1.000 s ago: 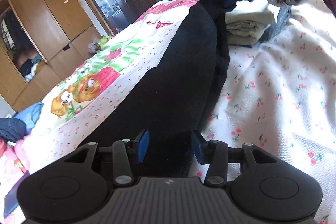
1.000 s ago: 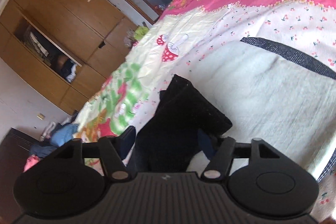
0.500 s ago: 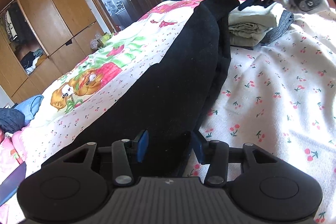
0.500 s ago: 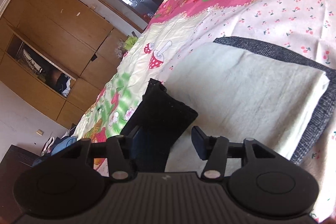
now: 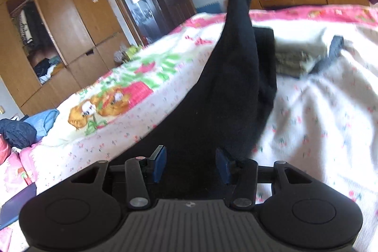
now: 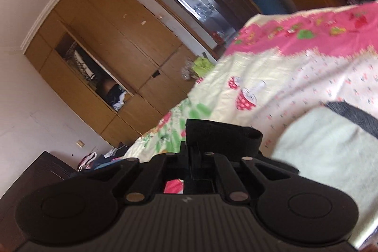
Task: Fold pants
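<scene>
Both of your wrist views are bright, daylit, with no hard shadows on the bedspread [image 5: 319,110]. Its white parts wash out close to glare in the left view. The black pants [image 5: 231,91] read as one flat dark mass; you get no fold detail in them. Motion blur is strong: the printed pattern smears in both views, worst at right in the right view, where the pale folded cloth [image 6: 326,148] is soft. Fisheye bends the wardrobe [image 6: 113,44] and wall edges into curves; corners vignette dark. The doorway [image 5: 139,6] glares.
</scene>
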### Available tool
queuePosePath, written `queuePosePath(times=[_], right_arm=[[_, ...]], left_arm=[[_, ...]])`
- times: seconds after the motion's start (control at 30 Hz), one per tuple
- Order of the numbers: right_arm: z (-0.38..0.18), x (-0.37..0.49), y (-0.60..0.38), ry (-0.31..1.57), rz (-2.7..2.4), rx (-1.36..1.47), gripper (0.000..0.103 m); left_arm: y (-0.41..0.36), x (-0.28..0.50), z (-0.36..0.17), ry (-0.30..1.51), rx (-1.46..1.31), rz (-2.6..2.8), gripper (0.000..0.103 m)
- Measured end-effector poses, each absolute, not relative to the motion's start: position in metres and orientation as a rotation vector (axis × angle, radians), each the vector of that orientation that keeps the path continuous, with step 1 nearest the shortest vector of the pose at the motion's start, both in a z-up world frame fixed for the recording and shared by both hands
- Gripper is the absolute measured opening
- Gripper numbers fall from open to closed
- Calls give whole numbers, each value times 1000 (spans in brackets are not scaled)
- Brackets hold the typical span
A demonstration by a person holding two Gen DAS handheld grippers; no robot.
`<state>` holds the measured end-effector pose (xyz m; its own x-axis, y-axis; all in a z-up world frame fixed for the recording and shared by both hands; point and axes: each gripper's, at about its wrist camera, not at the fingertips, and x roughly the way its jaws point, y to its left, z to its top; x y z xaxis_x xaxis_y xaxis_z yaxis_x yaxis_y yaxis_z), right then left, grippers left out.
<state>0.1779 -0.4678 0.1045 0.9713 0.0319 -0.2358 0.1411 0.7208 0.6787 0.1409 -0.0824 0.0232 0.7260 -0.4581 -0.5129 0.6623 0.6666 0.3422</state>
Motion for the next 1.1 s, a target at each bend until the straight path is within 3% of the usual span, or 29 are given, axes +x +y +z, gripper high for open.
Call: queuePosePath(times=[0.07,0.23,0.43,0.53,0.7,0.77,1.1], right_arm=[[106,186,-459,261,-38,756,4],[79,209,-451,447,-55,772,4],[125,187,-446,233,151,798,4],[120,155,-444,92,227,752,3],[16,173,-499,392,-133,835,4],[-4,176,-513,431,-210,825,4],[-5,172,-513,438,-191,853,9]], left_arm=[[-83,138,24,391,546,-649,69],[-85,133,13,429,616,-673,69],[-77,136,43,354,554,-611,70],[-77,131,42,319,572,-586,76],[-94,124,1,437,659,-663,77],[-102,118,-9,455,692,-692,77],[-113,112,-9,443,704,-718,77]])
